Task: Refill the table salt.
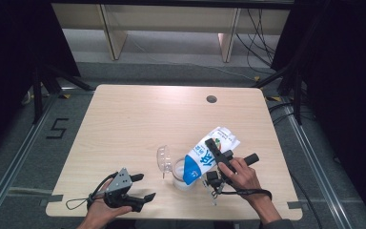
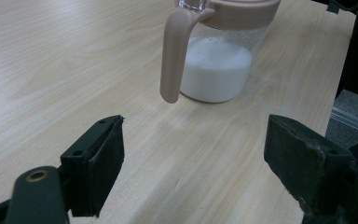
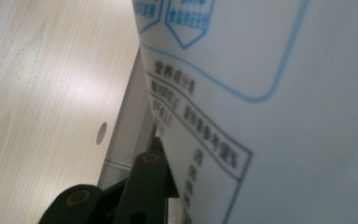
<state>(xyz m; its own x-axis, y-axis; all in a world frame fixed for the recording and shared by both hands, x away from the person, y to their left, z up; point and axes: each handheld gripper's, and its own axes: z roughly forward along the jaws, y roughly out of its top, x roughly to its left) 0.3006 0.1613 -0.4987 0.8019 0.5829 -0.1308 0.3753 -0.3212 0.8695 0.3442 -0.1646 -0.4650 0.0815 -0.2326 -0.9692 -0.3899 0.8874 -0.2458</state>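
Wooden table (image 1: 138, 119), tilted carton (image 1: 209, 152) over jug (image 1: 180, 174); lid (image 1: 164, 159) beside

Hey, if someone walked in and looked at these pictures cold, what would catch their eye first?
Probably the blue and white milk carton, tipped spout-down over a clear jug near the table's front edge, clamped in the right hand-held gripper. Next, the jug itself: partly filled with milk, with a beige handle and an open lid. The left hand-held gripper rests at the front left, jaws open and holding nothing.
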